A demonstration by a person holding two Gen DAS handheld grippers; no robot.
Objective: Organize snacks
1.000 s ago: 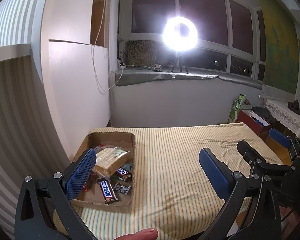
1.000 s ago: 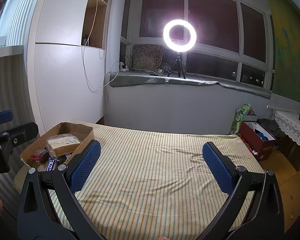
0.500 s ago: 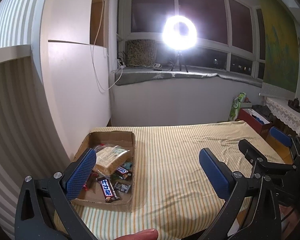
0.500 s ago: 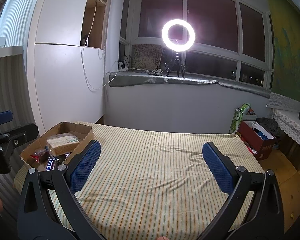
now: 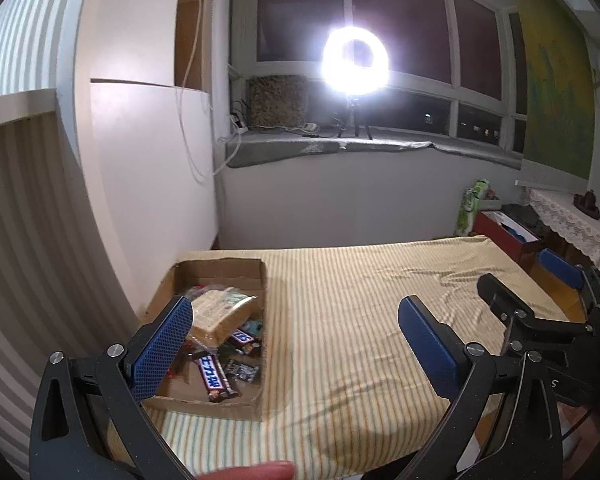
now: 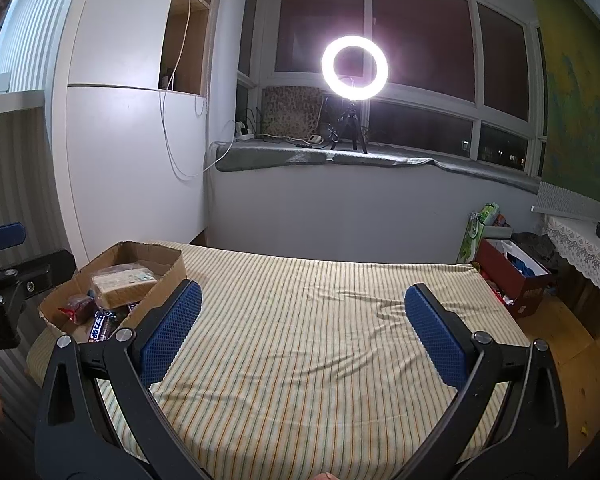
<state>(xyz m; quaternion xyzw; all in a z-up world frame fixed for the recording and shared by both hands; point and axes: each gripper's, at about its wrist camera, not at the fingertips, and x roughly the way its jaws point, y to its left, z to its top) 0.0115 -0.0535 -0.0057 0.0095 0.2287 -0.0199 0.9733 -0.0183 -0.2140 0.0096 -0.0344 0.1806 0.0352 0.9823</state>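
— Both tools, the left tool (image 5: pixel 294 330) and right tool (image 6: pixel 302 322), hung spread wide and empty over the striped bed (image 6: pixel 320 320).

— And the snacks (image 5: pixel 220 344)?

— Heaped in the cardboard box (image 5: pixel 220 270) just past the left tool's left pad. Slick overlapping wrappers could slip, or a pad might snag the box wall.

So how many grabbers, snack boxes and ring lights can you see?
Grippers: 2 (left gripper, right gripper)
Cardboard snack box: 1
Ring light: 1
Total: 4
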